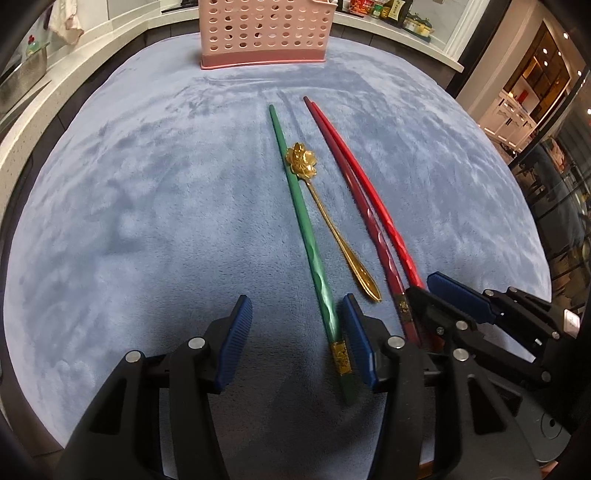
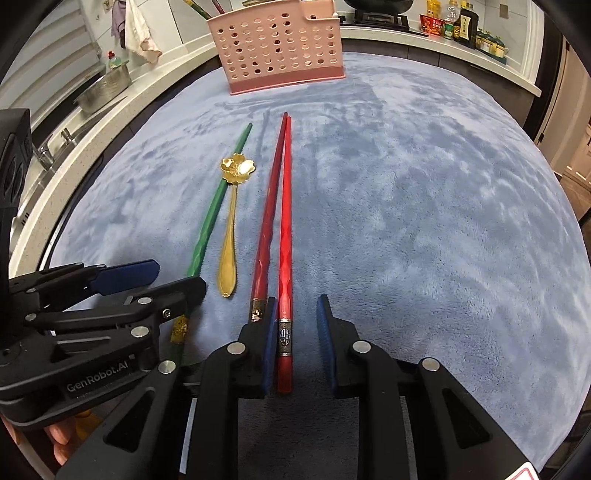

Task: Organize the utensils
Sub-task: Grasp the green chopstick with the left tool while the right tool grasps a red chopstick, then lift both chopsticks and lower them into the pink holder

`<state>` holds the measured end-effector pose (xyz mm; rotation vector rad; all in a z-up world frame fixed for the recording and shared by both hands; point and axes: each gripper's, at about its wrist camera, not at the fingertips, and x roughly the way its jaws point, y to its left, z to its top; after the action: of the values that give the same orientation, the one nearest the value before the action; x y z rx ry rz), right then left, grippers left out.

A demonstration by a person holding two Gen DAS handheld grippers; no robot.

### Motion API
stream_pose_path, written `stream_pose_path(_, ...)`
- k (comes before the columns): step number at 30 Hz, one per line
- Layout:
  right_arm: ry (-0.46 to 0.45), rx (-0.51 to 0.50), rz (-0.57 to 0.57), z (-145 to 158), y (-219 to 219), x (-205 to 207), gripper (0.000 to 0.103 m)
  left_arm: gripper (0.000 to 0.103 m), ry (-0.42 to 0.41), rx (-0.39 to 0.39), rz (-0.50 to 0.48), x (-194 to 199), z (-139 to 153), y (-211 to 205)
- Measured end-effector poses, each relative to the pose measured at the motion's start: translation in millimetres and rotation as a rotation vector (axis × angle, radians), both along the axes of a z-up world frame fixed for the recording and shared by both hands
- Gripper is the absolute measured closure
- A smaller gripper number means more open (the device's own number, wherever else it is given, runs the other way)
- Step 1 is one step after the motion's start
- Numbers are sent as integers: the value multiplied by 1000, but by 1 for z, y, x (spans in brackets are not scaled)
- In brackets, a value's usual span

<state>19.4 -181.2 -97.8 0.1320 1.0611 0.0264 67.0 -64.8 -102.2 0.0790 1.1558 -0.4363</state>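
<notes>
On the blue plush cloth (image 1: pixel 147 184) lie a green chopstick (image 1: pixel 301 206), a gold flower-headed spoon (image 1: pixel 332 225), a dark red chopstick (image 1: pixel 354 188) and a bright red chopstick (image 1: pixel 365 184), side by side, pointing toward a pink perforated basket (image 1: pixel 264 33). My left gripper (image 1: pixel 295 328) is open; the green chopstick's handle runs between its fingers, close to the right pad. In the right wrist view my right gripper (image 2: pixel 297 332) straddles the bright red chopstick (image 2: pixel 285 221), which lies against the left pad with a gap to the right pad. The dark red chopstick (image 2: pixel 267 210) lies just outside it.
The pink basket (image 2: pixel 280 48) stands at the cloth's far edge with a few handles sticking out of it. A white counter curves behind, with a metal pot (image 2: pixel 105 86) at left, a hanging rag (image 2: pixel 142 33) and bottles (image 2: pixel 458 22) at right. Both grippers sit close together.
</notes>
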Motion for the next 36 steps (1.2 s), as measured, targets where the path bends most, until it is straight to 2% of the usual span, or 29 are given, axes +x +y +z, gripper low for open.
stream_pose_path(5, -6, 28, -27, 0, -9, -1, 95, 50, -14, 12, -15, -2, -1, -4)
stream_pose_path(9, -5, 30, -26, 1, -10, -2, 95, 52, -32, 17, -31, -4, -2, -5)
stream_pose_path(11, -6, 38, -25, 2, -11, -3, 95, 62, -37, 15, -36, -5, 0, -4)
stream_pose_path(13, -13, 48, -23, 5, -12, -5, 96, 80, -27, -12, -46, -4, 1, -1)
stream_pose_path(15, -21, 55, -27, 9, -14, -8, 96, 92, -18, -40, -58, -5, 3, 1)
stream_pose_path(20, -51, 65, -42, 23, -21, -14, 96, 93, -20, -57, -62, -8, 7, 3)
stream_pose_path(23, -72, 70, -57, 32, -27, -17, 96, 95, -48, -57, -45, -7, 16, 8)
stream_pose_path(30, -157, 77, -96, 65, -43, -18, 96, 96, -152, -80, 43, -1, 59, 35)
stream_pose_path(36, -272, 71, -124, 109, -59, -8, 96, 96, -248, -122, 119, 22, 108, 57)
